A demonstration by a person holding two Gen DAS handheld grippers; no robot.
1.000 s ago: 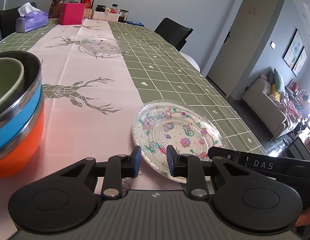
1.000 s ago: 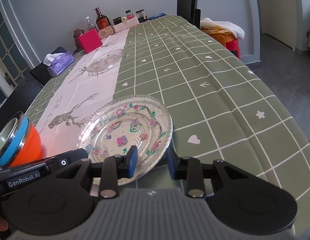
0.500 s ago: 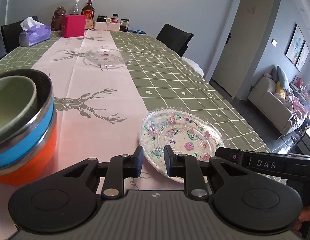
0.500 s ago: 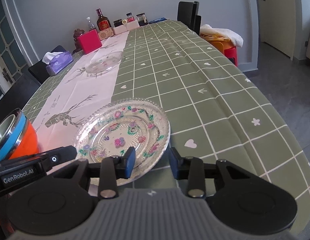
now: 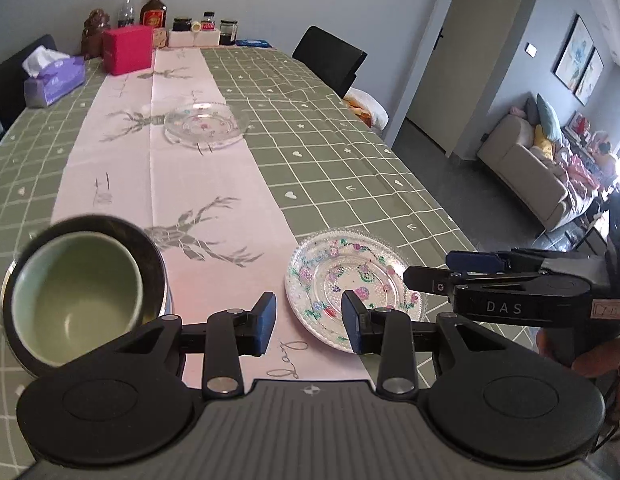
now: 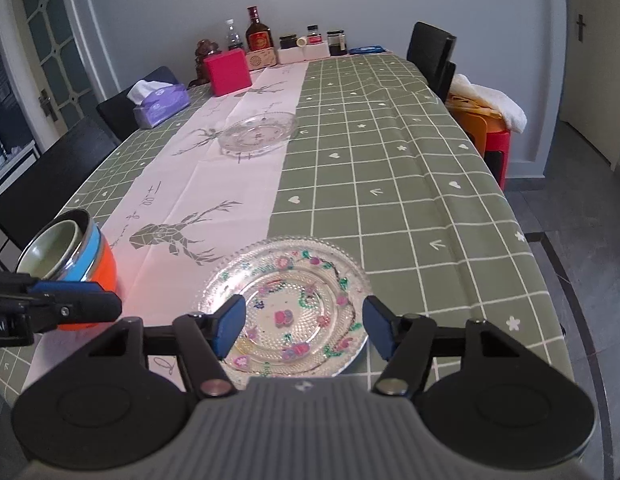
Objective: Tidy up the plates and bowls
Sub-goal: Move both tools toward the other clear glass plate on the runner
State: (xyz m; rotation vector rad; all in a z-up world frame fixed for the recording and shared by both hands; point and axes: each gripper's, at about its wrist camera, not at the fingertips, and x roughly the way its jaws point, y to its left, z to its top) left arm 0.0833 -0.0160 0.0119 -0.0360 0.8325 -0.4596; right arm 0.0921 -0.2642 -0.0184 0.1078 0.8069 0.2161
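A clear glass plate with painted flowers [image 5: 352,280] [image 6: 287,308] lies on the table near its front edge. My left gripper [image 5: 308,322] hangs above the cloth just left of it, its jaws opening with nothing between them. My right gripper [image 6: 301,328] hovers over the same plate, its jaws opening wide and apart from the glass. A stack of bowls [image 5: 81,280] [image 6: 75,252], pale green inside steel-rimmed blue and orange ones, stands at the left. A second glass plate [image 5: 205,124] [image 6: 259,130] sits farther up the pink runner.
At the table's far end stand a red box [image 5: 127,54], a purple tissue box [image 5: 53,80], bottles [image 6: 257,36] and jars. Black chairs [image 5: 330,60] line both sides. The table's right edge drops to a grey floor; an orange stool [image 6: 484,128] stands there.
Both grippers have risen above the near plate and their jaws have spread wider. The plate stays on the table. The bowl stack now shows more from above.
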